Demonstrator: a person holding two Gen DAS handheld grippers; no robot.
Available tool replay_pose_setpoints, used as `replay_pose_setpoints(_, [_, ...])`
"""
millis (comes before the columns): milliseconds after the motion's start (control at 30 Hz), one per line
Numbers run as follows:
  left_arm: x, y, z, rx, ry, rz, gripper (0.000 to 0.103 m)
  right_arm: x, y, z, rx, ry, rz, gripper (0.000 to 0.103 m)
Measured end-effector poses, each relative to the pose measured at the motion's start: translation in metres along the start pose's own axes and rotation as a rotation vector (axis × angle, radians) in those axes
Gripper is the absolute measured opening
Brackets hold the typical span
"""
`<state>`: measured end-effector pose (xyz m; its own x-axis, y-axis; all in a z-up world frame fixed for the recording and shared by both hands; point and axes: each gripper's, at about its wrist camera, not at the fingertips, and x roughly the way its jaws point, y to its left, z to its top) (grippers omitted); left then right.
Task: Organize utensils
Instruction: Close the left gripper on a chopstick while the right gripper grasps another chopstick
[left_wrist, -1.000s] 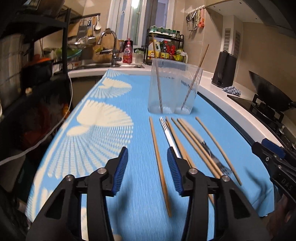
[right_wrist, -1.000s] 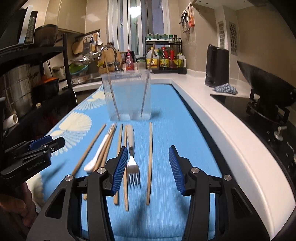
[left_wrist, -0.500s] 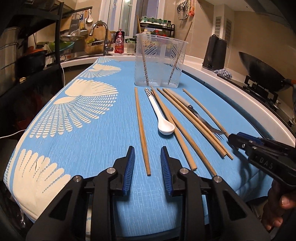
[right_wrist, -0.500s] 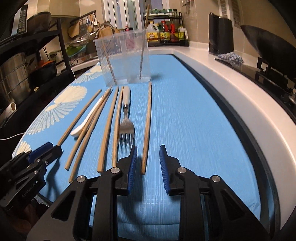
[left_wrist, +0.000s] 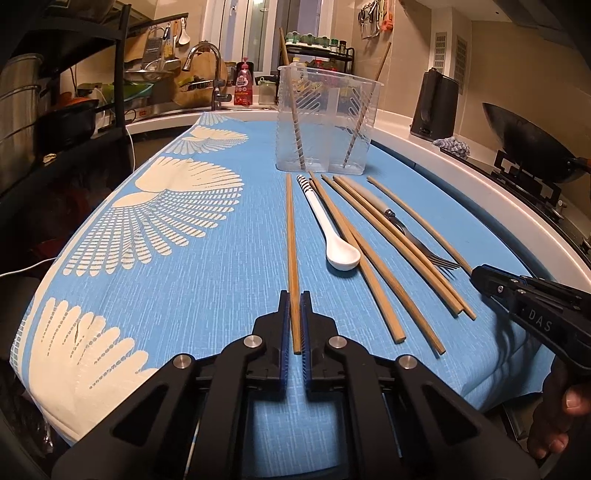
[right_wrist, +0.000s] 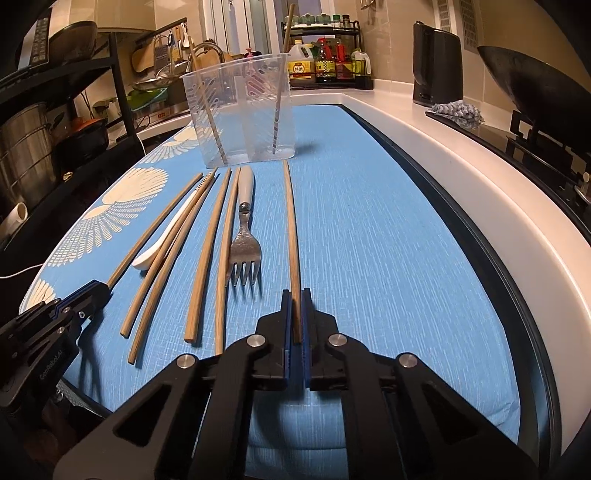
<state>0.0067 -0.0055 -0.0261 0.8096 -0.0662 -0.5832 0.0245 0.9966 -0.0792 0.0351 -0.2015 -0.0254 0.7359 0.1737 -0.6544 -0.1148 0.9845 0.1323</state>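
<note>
The blue patterned cloth (left_wrist: 155, 280) covers the counter and hangs loose over the near edge, so a snagged fingertip could drag it and shift everything lying on it; the clear divided holder (left_wrist: 327, 122) stands at the far end of the cloth, one chopstick already leaning in each visible compartment, and being light plastic it could probably tip or slide if a long stick strikes its rim at an angle; between it and the near edge the utensils lie in a rough fan: a white spoon (left_wrist: 334, 236), a fork (right_wrist: 244, 236) and several loose chopsticks, some touching or crossing; the left gripper (left_wrist: 294, 321) has its jaws closed almost fully on the near end of the leftmost chopstick (left_wrist: 290, 229), which lies apart from the rest; the right gripper (right_wrist: 296, 317) is likewise clamped on the near end of the rightmost chopstick (right_wrist: 290, 218), just beside the fork; each stick is pinched at its very end with the long remainder unsupported, so on lifting it may droop or swivel in the pads; the right one could then sweep the fork's tines, and either far tip may miss its compartment.
</note>
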Motion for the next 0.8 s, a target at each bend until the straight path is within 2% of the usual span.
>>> replay_pose_setpoints(200, [-0.003,0.013,-0.001,-0.024,-0.014,0.03,0.006,-0.002,-0.009,0.001,0.016,-0.013,-0.039,0.005])
replay_pose_setpoints(800, [0.001,0.014,-0.001,-0.035,-0.02,0.04,0.006,-0.001,-0.009,0.0,0.01,-0.006,-0.038,0.008])
